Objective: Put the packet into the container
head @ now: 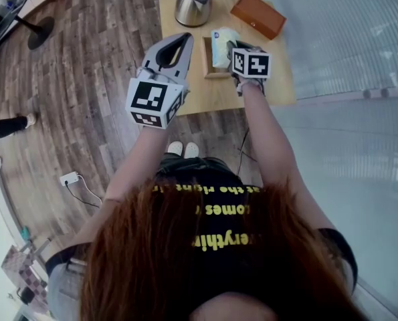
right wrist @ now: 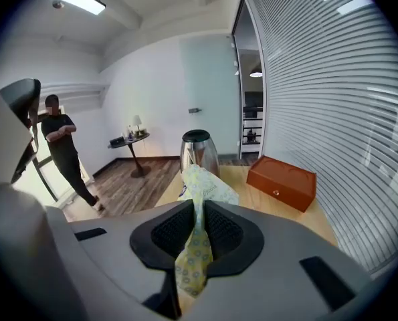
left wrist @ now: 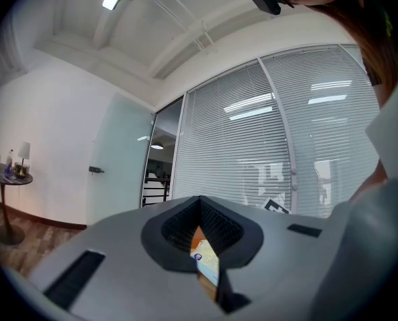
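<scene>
The wood-plank floor [head: 91, 59] takes up most of the head view, and a wall of glass with shut blinds [right wrist: 332, 99] runs along your right side. You stand at the near edge of a small, pale wooden table [head: 282, 79]. A bystander [right wrist: 63, 149] in dark clothes stands on the floor well off to the left, near a round side table [right wrist: 133, 139] against the far wall.

At the back of the table is a steel kettle [head: 193, 4] with a black lid. An orange-brown box [head: 257, 15] lies to the right of it, apart from it. Nearer to you, about mid-table, is the container [head: 215, 75], a small, shallow wooden tray.

Your left gripper [left wrist: 200, 206] is up beside the table's left edge and points level. Its jaw tips meet and nothing is clamped in them. The slit below the tips only shows a sliver of the scene beyond.

Your right gripper [right wrist: 197, 229] tilts down toward the table. Its jaws are closed on the packet [right wrist: 205, 186], a pale yellow-green pouch with a small ring pattern. The pads pinch one flattened end, and the fuller end sticks out past the tips toward the kettle. In the head view the packet hangs right over the container. I cannot tell whether it touches the tray.
</scene>
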A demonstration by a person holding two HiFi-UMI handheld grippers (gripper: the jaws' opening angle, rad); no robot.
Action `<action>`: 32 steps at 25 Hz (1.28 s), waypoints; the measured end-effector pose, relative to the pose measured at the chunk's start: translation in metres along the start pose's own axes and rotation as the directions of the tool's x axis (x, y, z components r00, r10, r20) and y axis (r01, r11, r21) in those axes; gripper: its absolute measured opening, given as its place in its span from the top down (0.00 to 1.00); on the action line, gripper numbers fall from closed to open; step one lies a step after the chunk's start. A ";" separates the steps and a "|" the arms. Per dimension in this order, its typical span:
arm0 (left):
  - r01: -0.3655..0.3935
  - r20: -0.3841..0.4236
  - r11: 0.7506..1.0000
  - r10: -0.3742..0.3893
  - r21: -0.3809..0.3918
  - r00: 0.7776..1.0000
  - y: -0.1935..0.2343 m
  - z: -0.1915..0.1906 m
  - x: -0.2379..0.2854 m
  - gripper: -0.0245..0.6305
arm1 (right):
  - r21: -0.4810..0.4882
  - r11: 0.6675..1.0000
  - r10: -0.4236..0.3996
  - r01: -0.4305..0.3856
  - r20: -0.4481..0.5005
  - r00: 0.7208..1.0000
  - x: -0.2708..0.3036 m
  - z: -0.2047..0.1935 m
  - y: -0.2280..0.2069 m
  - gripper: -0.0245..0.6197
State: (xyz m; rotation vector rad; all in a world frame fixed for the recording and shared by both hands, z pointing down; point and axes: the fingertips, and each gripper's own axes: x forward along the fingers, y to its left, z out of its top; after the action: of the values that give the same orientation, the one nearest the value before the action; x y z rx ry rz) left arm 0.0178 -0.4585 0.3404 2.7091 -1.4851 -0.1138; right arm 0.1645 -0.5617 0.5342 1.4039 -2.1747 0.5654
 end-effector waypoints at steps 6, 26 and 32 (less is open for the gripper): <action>-0.006 -0.003 1.000 0.006 0.001 1.000 0.002 0.000 -0.002 0.96 | -0.020 1.000 -0.007 0.006 -0.085 0.996 0.024 -0.016 -0.007 0.86; -0.016 -0.007 1.000 0.016 -0.001 1.000 0.009 -0.003 0.003 0.96 | -0.024 1.000 0.007 -0.010 -0.144 0.989 0.049 -0.035 -0.010 0.86; -0.020 -0.010 1.000 0.019 -0.003 1.000 0.011 -0.004 0.004 0.96 | -0.034 0.999 0.008 -0.013 -0.150 0.989 0.052 -0.038 -0.010 0.86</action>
State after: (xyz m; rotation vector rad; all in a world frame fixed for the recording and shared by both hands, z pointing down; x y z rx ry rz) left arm 0.0114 -0.4675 0.3445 2.6881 -1.5070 -0.1009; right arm 0.1617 -0.5810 0.5967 1.2897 -2.0643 0.6136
